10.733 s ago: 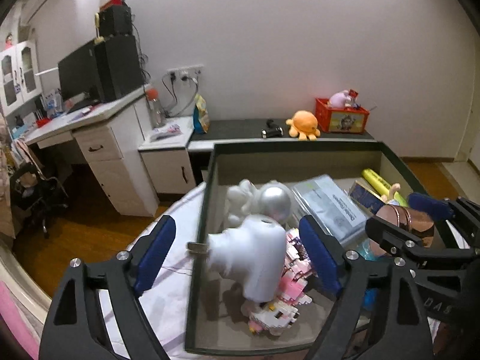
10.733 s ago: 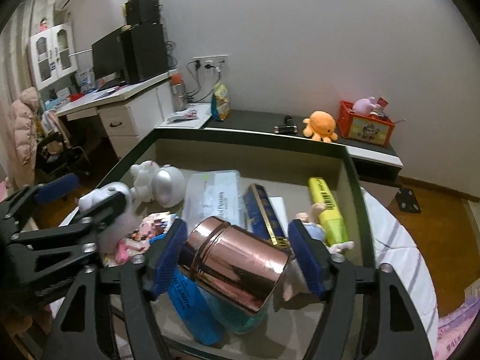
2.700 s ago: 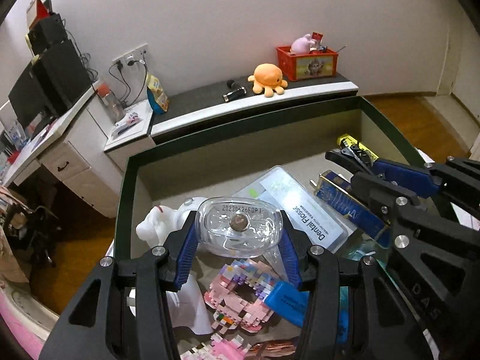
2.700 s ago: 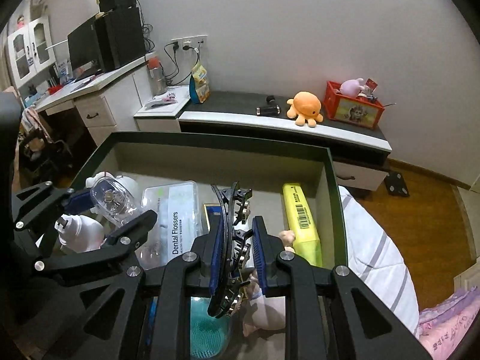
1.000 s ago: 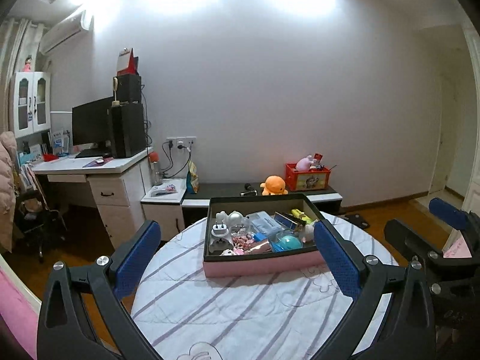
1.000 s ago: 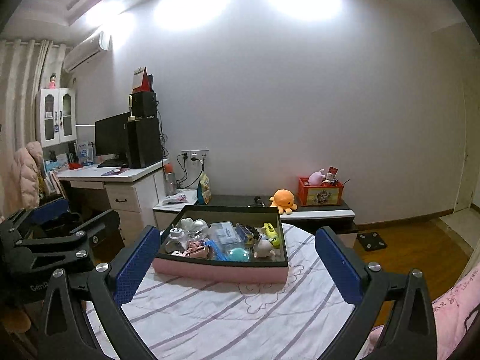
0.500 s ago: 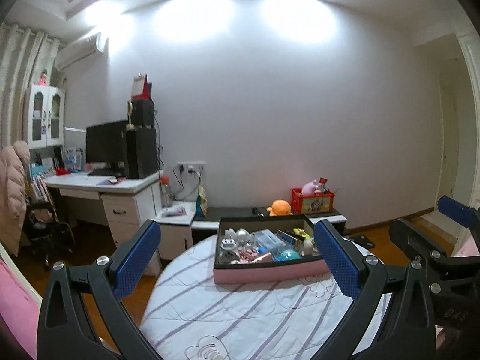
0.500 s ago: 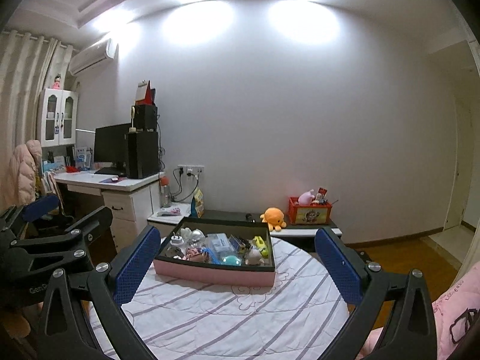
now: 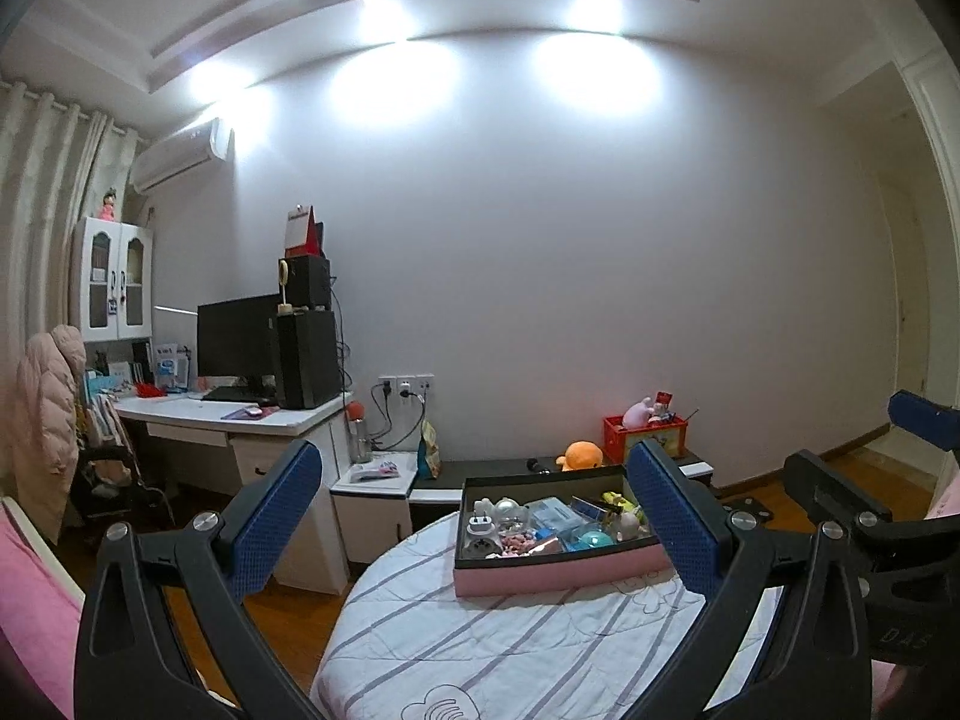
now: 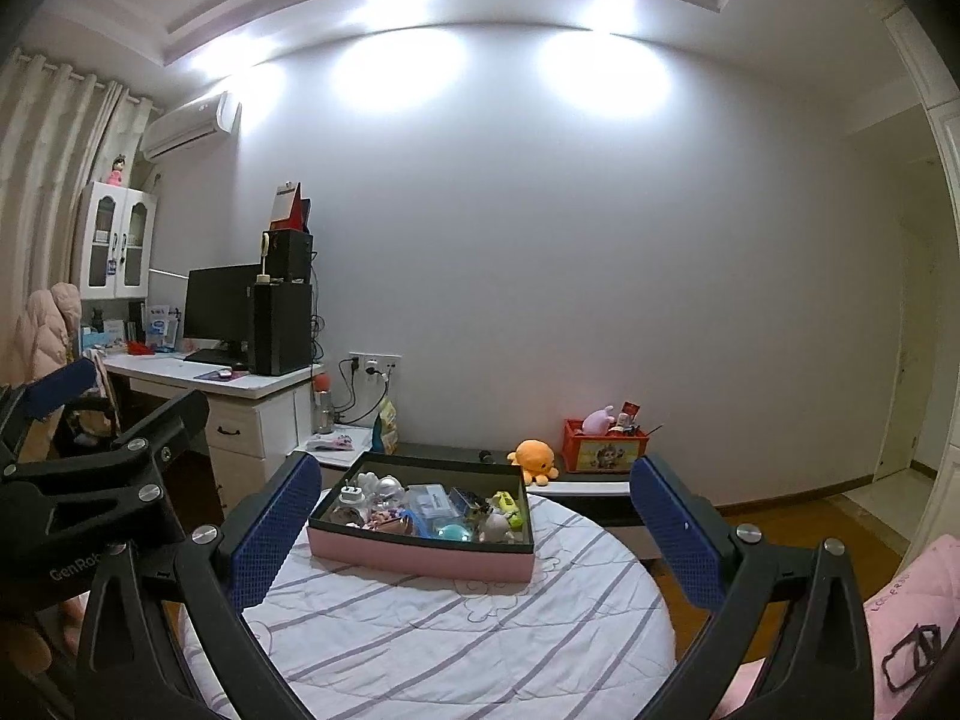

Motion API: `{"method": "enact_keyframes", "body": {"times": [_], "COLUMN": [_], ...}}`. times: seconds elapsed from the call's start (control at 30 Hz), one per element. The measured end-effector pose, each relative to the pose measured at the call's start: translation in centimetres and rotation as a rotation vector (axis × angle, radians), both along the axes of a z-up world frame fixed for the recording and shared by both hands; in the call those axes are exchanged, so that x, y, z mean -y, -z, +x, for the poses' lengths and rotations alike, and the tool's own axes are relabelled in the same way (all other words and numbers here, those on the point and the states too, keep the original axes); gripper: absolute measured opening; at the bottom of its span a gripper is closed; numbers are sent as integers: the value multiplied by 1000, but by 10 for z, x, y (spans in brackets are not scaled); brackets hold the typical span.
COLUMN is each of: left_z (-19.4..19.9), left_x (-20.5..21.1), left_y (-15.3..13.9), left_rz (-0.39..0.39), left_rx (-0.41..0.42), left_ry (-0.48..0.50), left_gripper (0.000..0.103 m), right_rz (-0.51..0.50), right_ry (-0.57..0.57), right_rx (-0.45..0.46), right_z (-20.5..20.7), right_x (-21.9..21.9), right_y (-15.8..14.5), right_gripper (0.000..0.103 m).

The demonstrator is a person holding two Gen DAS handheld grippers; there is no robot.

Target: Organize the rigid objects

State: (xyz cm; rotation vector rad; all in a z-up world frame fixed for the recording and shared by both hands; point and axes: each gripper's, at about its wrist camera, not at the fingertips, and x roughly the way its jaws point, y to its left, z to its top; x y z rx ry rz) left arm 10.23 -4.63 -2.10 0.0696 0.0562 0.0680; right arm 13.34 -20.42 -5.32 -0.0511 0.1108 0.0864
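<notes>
Though crowded with trinkets, pink box [image 10: 420,558] on table [image 10: 456,636]

We see a shallow pink-sided cardboard box [image 9: 558,570] with dark inner walls (lid off) flat on the table, crowded with small rigid objects [image 10: 432,513].
</notes>
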Motion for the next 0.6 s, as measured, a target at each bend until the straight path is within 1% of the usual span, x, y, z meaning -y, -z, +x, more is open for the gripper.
{"method": "enact_keyframes", "body": {"times": [0.2,0.6], "left_z": [-6,-26], "left_x": [0,-1], "left_y": [-3,-10], "left_rz": [-15,-15], "left_rx": [2,36], "left_ry": [23,19], "left_gripper": [103,103], "right_rz": [2,-4], "right_ry": [3,12], "right_rx": [12,58], "right_z": [-11,-30], "right_x": [1,1], "right_y": [-2,-13], "right_gripper": [103,103]}}
